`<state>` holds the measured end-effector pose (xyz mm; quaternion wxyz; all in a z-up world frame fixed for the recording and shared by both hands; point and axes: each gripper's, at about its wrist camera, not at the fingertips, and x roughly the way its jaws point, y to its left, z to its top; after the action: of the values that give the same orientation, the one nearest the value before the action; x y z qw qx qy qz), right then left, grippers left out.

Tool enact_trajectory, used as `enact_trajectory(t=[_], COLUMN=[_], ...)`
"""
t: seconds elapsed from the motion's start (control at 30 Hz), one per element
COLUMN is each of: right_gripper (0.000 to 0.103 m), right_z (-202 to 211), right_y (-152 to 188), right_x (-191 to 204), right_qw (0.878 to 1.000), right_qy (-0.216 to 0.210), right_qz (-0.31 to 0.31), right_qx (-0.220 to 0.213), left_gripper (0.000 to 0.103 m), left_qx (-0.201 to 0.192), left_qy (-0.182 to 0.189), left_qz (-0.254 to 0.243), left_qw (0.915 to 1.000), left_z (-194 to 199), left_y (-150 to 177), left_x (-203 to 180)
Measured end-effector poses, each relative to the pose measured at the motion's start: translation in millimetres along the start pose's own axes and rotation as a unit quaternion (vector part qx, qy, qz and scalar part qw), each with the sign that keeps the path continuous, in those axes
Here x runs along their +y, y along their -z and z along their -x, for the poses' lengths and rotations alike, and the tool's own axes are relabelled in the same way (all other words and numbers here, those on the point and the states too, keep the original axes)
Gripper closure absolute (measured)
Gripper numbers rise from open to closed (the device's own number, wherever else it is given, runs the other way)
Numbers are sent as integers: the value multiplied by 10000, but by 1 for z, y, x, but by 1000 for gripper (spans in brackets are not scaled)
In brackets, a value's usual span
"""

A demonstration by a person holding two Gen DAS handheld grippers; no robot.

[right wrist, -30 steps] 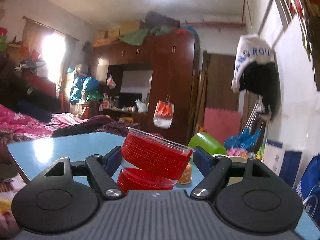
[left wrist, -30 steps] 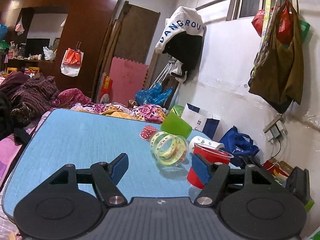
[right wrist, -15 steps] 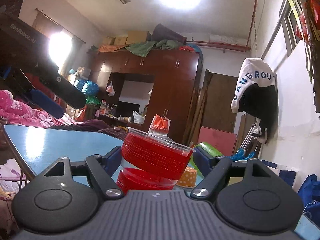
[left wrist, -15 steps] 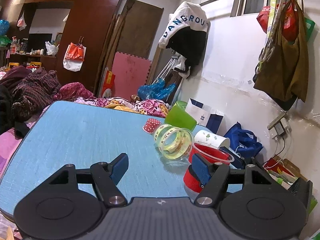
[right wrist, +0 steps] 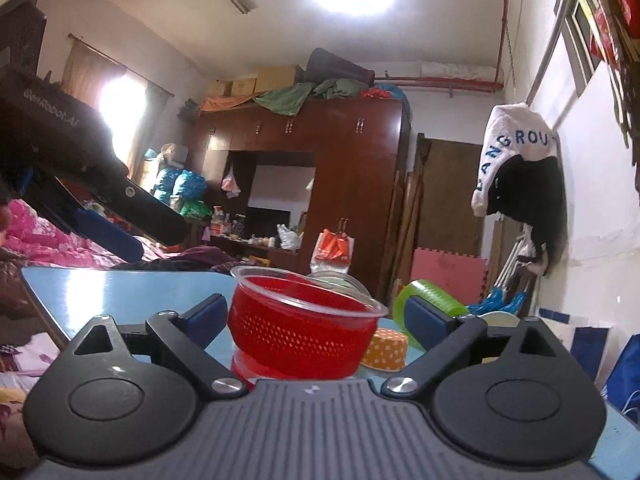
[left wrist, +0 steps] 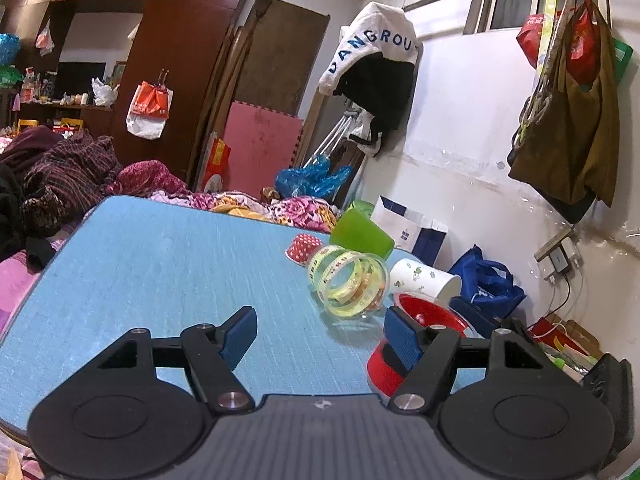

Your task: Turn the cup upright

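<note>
A red plastic cup (right wrist: 304, 332) with a clear rim stands mouth up on the blue table (right wrist: 120, 292), between the fingers of my right gripper (right wrist: 316, 320). The jaws are spread wide and clear of its sides. The same cup (left wrist: 432, 316) shows in the left wrist view at the table's right edge, partly behind the right fingertip. My left gripper (left wrist: 322, 334) is open and empty above the blue table (left wrist: 160, 272). It also shows in the right wrist view (right wrist: 108, 236) at upper left.
Several cups lie on their sides at the table's right: a clear one with yellow bands (left wrist: 348, 284), a green one (left wrist: 362, 234), a red dotted one (left wrist: 302, 248) and a white one (left wrist: 424, 278). An orange dotted cup (right wrist: 386, 350) sits beyond the red cup. Bags hang on the right wall.
My right gripper's jaws have opened away from the red cup, which now stands closer to level. The left gripper has drifted a little and stays open.
</note>
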<state>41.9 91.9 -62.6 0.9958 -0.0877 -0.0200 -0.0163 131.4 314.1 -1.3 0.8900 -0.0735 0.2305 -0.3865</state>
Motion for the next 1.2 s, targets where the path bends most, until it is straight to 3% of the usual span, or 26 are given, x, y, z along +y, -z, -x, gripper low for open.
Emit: enact_trajectory(t=[0.1, 0.33, 0.43, 0.57, 0.63, 0.73, 0.9, 1.0, 1.2], right_gripper=[1, 1, 1, 1, 1, 1, 1, 1, 1], right_z=[12, 49, 54, 54, 59, 69, 65, 59, 41], right_y=[-7, -32, -48, -67, -71, -74, -84, -80, -64], right_x=[-11, -53, -64, -64, -58, -56, -64, -76, -84], right_qw=[9997, 9936, 9915, 9882, 9865, 9860, 9700, 9689, 9586], right_qy=[-59, -124, -117, 268, 441, 232, -255, -24, 47], right_qz=[-230, -1105, -1277, -1085, -1079, -1181, -1467, -1591, -1793], right_qx=[-108, -211, 224, 1044, 1147, 1152, 1919, 1894, 2211], left_gripper=[14, 3, 3, 3, 3, 3, 3, 3, 3], left_qx=[-198, -370, -371, -242, -152, -79, 52, 145, 236], left_qy=[-47, -430, -529, -631, -653, -774, -638, -716, -799], left_qz=[-16, -243, -499, -789, -761, -842, -1044, -1143, -1147], left_qw=[9998, 9981, 9967, 9946, 9948, 9934, 9925, 9908, 9899], left_z=[4, 6, 11, 17, 21, 29, 39, 37, 29], left_y=[0, -1, 0, -1, -3, -4, -1, 3, 6], left_x=[1, -8, -20, -42, -50, -61, -84, -94, -102])
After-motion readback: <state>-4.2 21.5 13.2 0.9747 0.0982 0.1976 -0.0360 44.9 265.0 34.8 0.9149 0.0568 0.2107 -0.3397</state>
